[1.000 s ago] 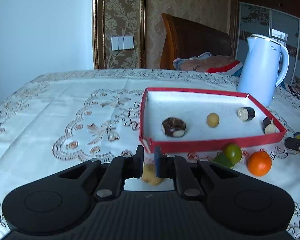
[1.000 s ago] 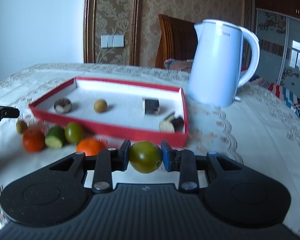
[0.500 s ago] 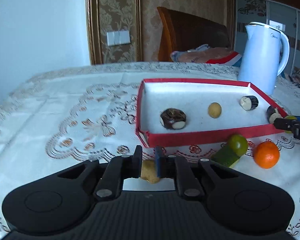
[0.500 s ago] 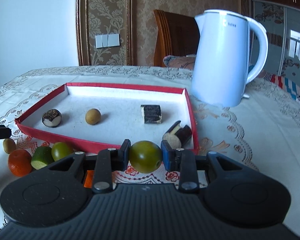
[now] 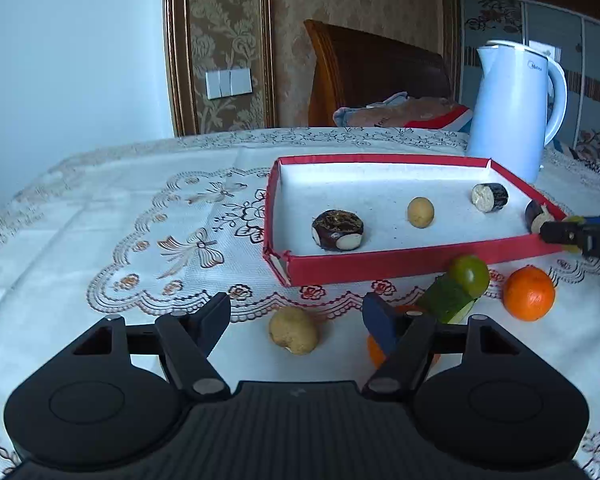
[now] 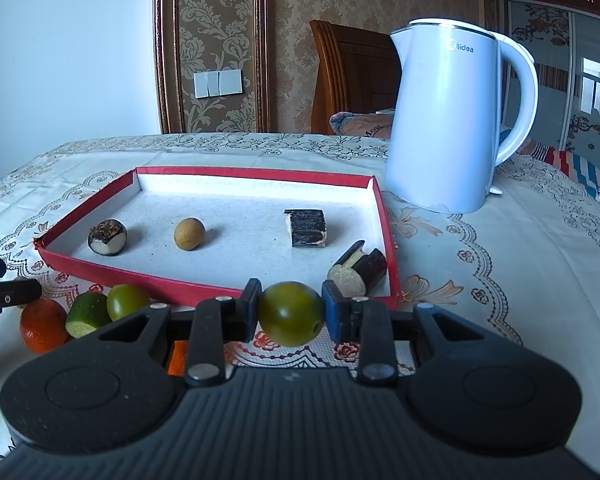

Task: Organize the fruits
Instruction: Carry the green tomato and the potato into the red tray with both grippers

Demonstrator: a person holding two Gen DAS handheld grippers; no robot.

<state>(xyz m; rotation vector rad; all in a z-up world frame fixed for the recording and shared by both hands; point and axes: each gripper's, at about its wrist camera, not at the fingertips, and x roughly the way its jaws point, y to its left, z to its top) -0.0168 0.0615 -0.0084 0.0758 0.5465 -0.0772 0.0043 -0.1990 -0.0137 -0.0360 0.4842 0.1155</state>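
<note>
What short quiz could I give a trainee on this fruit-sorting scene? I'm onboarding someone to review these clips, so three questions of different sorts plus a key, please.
1. True or false: the right claw is shut on a green fruit.
2. Multiple choice: the tan fruit between the fingers of the left claw is A) pinched by both pads, B) lying free on the tablecloth, C) inside the red tray.
3. Fill in: behind the tray's far right corner stands a white ____.

Key: 1 true. 2 B; the left claw's jaws have just been opening and stand clear of the fruit. 3 kettle.
</note>
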